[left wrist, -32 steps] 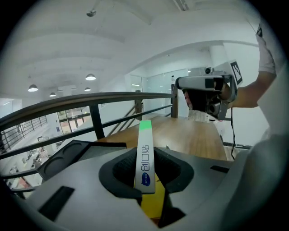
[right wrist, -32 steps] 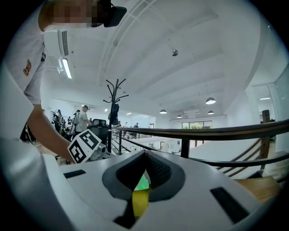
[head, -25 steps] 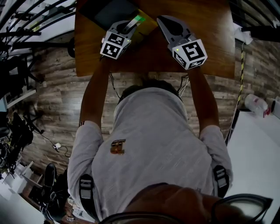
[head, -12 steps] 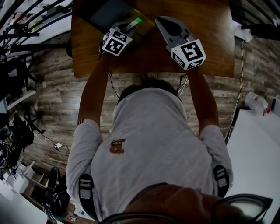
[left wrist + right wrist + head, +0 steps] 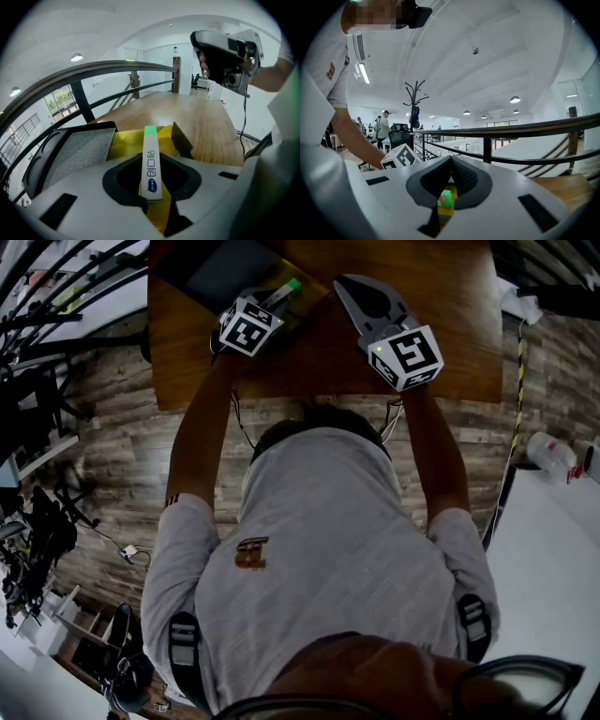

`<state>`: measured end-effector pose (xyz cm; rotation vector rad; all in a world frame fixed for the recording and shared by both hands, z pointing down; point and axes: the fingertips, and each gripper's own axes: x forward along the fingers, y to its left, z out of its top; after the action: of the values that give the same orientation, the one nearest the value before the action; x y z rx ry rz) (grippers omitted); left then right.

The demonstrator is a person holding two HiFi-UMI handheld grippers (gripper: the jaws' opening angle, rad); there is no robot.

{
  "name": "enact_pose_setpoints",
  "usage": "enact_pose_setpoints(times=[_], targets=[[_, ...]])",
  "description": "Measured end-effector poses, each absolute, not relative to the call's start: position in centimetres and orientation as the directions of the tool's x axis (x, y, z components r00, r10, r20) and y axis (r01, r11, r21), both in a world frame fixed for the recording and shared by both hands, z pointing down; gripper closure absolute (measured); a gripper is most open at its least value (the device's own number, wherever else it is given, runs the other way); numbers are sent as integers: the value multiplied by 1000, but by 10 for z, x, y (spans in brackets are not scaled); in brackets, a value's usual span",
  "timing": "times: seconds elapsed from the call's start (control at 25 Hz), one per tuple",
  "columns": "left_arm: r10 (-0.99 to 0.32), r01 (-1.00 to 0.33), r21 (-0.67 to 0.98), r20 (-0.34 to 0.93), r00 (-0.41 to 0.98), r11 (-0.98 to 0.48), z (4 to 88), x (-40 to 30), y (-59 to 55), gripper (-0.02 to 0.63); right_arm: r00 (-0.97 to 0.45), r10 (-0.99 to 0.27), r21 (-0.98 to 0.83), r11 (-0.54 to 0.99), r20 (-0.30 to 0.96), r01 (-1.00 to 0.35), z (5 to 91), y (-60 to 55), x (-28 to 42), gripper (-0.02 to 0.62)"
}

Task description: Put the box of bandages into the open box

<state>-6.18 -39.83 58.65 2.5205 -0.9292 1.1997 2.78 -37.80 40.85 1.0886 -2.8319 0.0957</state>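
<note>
Our left gripper point(image 5: 151, 185) clamps the slim white bandage box point(image 5: 150, 145) by its narrow sides. Its green end tilts down over the yellow open box point(image 5: 123, 145) on the wooden table point(image 5: 197, 122), apparently so it can slide straight in. Our right gripper point(image 5: 452, 159) hovers level alongside, jaws together on nothing. Only the left gripper view shows the grip and the dark lid point(image 5: 79, 150); the head view shows both arms.

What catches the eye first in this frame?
A slim white bandage box with a green end, clamped in the left gripper jaws and tilted down over the yellow-lined open box on the wooden table. To its right, the right gripper hangs above the tabletop, jaws together and empty.
</note>
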Motion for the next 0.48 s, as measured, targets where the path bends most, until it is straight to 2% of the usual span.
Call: enact_pose_setpoints(times=[0.32, 0.48], targets=[[-472, -620, -86, 731, 492, -780, 574, -68, -386, 496, -734, -669, -17, 738, 120, -675, 399, -363, 22, 563], [-465, -627, -57, 723, 511, -777, 582, -59, -405, 433, -733, -667, -27, 737, 131, -675, 412, -386, 29, 563]])
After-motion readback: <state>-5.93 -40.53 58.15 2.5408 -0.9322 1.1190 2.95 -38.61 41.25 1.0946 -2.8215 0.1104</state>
